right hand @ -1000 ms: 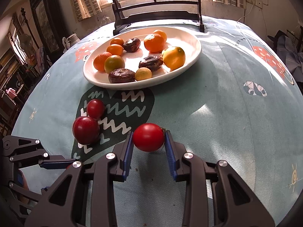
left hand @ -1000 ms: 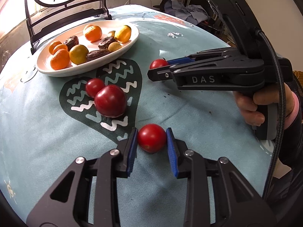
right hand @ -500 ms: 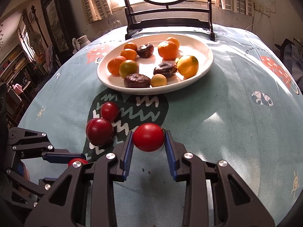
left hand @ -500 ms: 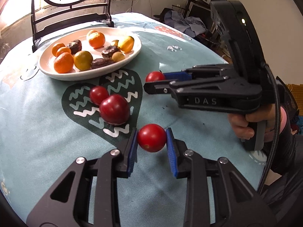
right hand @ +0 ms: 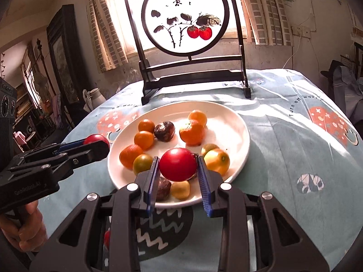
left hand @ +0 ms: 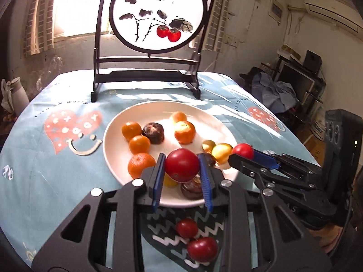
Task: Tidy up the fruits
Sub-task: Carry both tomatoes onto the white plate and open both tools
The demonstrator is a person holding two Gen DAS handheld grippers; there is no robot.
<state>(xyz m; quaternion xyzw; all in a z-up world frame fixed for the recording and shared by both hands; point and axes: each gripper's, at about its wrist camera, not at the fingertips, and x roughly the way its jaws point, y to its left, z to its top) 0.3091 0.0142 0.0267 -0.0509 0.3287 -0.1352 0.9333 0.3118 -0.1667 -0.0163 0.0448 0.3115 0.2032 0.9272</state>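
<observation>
**While both tomatoes hang up high, the plate sits right under them**

While each hand holds a tomato, the plate is the place to look at. The left tool (left hand: 182,178) pinches a red tomato (left hand: 182,165) between its blue pads. The right tool (right hand: 178,179) pinches another red tomato (right hand: 178,164) the same way. Both tomatoes are up in the air, not on the tabletop (left hand: 45,181).

The white plate (left hand: 113,158) lies just ahead of both tools and below them. It already holds oranges, yellow fruits and some dark brown ones. From the left tool, the near rim of the plate is right under the tomato. The right tool's tomato hangs over the near right side of the plate, close to a yellow fruit (right hand: 217,161).

So I think the next move is short: go down and let go. The open white spot is in the middle of the plate, a bit further ahead.

Two more red tomatoes (left hand: 195,240) wait on the tabletop, closer to the person than the plate.
</observation>
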